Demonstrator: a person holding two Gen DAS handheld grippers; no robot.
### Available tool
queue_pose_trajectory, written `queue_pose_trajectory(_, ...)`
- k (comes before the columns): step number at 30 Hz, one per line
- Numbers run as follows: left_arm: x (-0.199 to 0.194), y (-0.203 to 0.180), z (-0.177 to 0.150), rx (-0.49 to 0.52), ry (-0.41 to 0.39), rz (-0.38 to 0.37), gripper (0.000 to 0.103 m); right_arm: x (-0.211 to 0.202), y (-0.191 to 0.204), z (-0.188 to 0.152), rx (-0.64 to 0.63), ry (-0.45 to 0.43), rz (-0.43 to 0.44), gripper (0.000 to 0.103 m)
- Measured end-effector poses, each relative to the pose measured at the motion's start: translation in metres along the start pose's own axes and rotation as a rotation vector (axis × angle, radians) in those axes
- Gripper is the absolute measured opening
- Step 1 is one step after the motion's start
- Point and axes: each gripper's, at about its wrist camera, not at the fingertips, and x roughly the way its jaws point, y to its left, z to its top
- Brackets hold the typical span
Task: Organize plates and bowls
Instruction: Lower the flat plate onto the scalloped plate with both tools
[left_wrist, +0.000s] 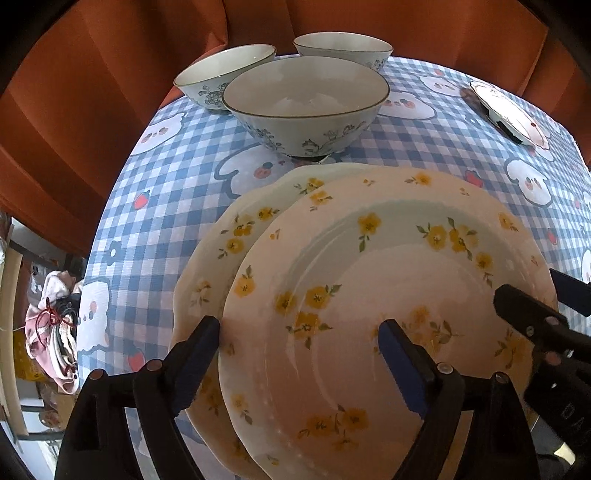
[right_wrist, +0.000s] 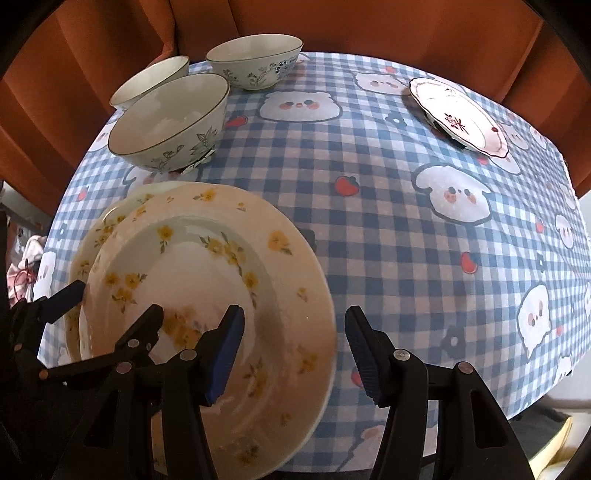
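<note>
- On the blue-and-white checked tablecloth with cartoon faces (right_wrist: 388, 221), two cream ceramic plates with yellow flowers are seen stacked, the upper plate (left_wrist: 369, 295) shifted right of the lower plate (left_wrist: 221, 236).
- The left gripper (left_wrist: 299, 354) is held with jaws spread wide across the upper plate's left rim; nothing is grasped.
- The right gripper (right_wrist: 295, 350) is likewise held open astride that plate's right rim.
- Beyond the plates, three pale ceramic bowls with blue floral patterns (left_wrist: 306, 99) are grouped close together.
- Well apart, at the far right, a white scalloped plate with red markings (right_wrist: 458, 114) is seen.
</note>
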Motion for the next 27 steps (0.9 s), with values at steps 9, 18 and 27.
queue_pose_trajectory(9,-0.001,0.009,-0.003,-0.037,0.046,-0.067,0.089,-0.003,0.000,-0.007,0.017,-0.003,0.021,0.056)
queue_pose_trajectory(18,-0.011,0.022,-0.004,-0.035,0.028,-0.071,0.089,0.006,0.012,-0.005,0.024,0.005,-0.012,0.041)
queue_pose_trajectory(27,-0.012,0.031,-0.002,-0.016,0.015,-0.075,0.089,0.014,0.027,-0.001,0.037,0.031,-0.032,0.042)
